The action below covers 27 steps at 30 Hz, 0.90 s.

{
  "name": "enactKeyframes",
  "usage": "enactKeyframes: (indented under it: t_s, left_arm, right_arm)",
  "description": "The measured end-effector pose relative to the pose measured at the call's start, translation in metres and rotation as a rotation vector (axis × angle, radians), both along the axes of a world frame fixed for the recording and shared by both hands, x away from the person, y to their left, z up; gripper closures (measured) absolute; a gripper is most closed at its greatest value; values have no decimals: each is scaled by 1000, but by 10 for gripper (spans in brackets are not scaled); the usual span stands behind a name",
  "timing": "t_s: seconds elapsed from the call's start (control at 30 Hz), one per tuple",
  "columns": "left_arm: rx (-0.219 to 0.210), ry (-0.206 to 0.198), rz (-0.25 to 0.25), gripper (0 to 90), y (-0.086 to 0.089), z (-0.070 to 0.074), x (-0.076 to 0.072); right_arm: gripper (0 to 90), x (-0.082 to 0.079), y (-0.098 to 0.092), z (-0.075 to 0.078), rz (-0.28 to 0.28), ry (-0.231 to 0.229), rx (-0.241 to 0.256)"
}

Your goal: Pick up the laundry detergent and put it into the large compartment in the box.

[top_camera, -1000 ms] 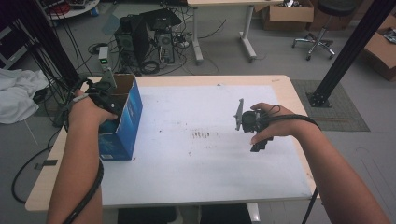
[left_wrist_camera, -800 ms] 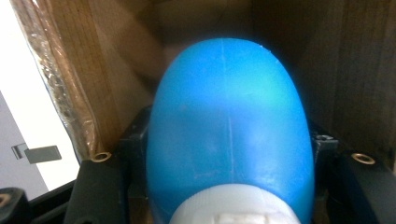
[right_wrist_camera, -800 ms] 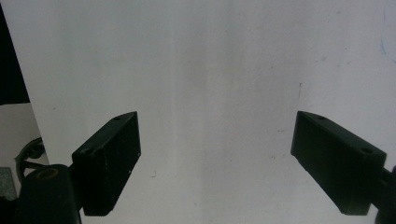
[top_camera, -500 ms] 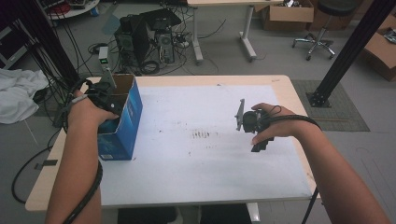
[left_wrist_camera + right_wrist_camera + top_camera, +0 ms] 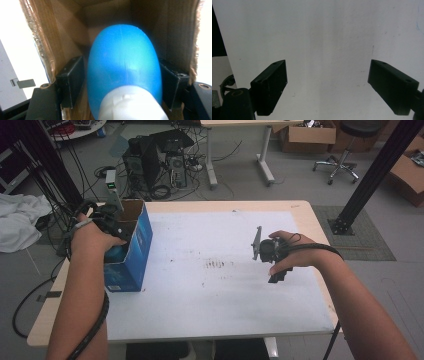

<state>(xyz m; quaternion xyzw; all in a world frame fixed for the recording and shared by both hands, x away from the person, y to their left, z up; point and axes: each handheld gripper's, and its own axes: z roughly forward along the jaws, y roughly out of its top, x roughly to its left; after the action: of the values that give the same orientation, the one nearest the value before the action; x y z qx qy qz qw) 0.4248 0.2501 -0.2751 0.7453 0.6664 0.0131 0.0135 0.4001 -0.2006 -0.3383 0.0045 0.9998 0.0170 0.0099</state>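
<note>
A blue box (image 5: 135, 255) of brown cardboard inside stands open-topped near the table's left edge. My left gripper (image 5: 109, 229) reaches down into it. In the left gripper view, its jaws press both sides of a blue bottle (image 5: 125, 65) with a white cap (image 5: 130, 105), between the box's cardboard walls (image 5: 62, 32). My right gripper (image 5: 267, 252) hovers over the right part of the white table top. In the right gripper view, the right gripper (image 5: 328, 80) is open, with only white surface between its fingers (image 5: 270, 86).
The white sheet (image 5: 210, 285) covers most of the wooden table (image 5: 305, 210), with faint dark marks (image 5: 215, 265) at its middle. Beyond the far edge are computer towers (image 5: 157, 157), cables and a black frame post (image 5: 372, 175).
</note>
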Motion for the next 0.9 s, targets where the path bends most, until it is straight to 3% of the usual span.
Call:
enactKeyframes:
  t_s: [0.9]
  left_arm:
    - [40, -48, -18, 171, -4, 45, -15]
  right_arm:
    - [160, -2, 0, 7, 1, -14, 7]
